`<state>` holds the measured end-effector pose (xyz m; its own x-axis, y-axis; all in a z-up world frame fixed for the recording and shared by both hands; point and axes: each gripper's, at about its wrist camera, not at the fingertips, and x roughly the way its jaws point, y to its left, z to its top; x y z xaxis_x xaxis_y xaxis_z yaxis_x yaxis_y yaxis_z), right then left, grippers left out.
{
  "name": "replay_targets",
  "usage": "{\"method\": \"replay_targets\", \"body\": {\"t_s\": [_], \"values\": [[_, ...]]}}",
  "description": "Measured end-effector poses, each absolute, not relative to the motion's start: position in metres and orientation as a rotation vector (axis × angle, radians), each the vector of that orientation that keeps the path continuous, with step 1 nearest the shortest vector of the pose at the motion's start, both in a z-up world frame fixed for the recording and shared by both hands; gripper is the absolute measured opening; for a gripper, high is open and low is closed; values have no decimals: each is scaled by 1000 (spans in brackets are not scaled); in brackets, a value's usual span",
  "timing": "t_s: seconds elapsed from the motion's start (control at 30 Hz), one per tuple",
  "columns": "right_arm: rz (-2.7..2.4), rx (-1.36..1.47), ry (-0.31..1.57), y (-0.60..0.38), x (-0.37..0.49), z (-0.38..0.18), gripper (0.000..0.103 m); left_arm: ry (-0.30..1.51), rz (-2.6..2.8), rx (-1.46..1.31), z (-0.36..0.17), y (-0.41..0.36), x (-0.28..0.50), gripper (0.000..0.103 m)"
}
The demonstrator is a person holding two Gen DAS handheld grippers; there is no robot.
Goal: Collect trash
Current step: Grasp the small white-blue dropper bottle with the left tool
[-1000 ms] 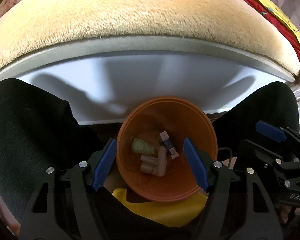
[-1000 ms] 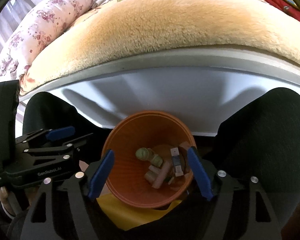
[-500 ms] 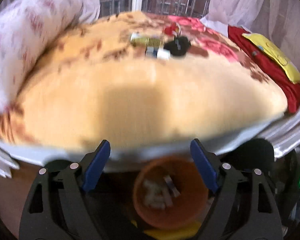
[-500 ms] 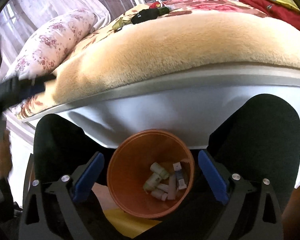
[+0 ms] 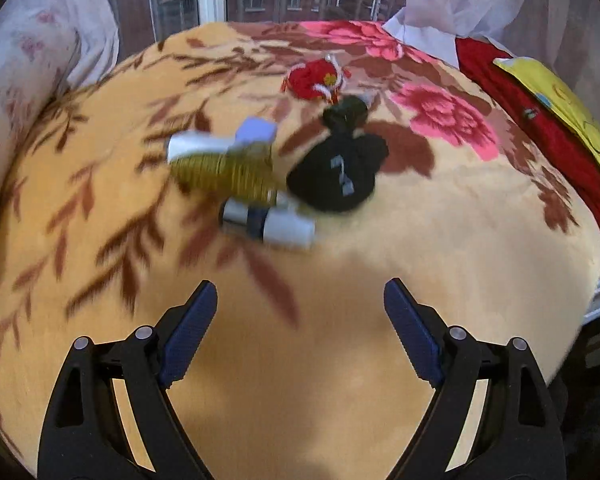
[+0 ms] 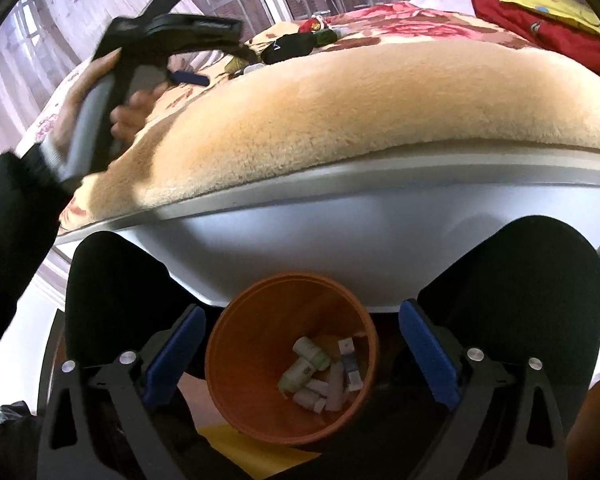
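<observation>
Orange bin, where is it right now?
In the right wrist view, the orange bin sits low in the middle, between the person's knees, below the bed edge.

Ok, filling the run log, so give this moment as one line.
left gripper: open, over blanket | right gripper: open, above orange bin | bin: holds trash

We see an orange bin [image 6: 256, 376] standing upright on the floor, open-topped, with small pale tubes and wrappers [image 6: 320, 372] piled at its bottom. Up on the bed, a white and dark tube [image 5: 266, 226] lies on its side, a gold crinkled wrapper [image 5: 224, 170] touching it at eleven o'clock, and a black pouch [image 5: 336, 172] at one o'clock.
</observation>
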<state>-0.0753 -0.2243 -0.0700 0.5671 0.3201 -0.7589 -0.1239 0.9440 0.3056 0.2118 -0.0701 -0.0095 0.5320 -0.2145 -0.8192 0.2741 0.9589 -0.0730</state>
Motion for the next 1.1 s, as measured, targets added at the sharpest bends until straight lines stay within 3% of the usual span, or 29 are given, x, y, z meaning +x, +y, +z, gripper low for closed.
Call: {"method": "replay_targets", "body": {"t_s": [0.3, 0.6, 0.87, 0.9, 0.97, 1.1], "values": [[278, 182, 955, -215, -67, -73, 97, 1096, -71, -73, -32, -40, 268, 83], [289, 197, 947, -217, -65, -71, 97, 969, 2, 0, -4, 24, 229, 83], [263, 261, 935, -231, -60, -60, 97, 967, -25, 99, -18, -10, 250, 83], [258, 265, 934, -232, -60, -60, 97, 977, 12, 107, -23, -11, 258, 82], [252, 279, 932, -236, -59, -58, 97, 1016, 45, 79, -31, -10, 271, 61], [252, 291, 931, -239, -56, -57, 96, 1030, 78, 50, -36, -10, 284, 47]]}}
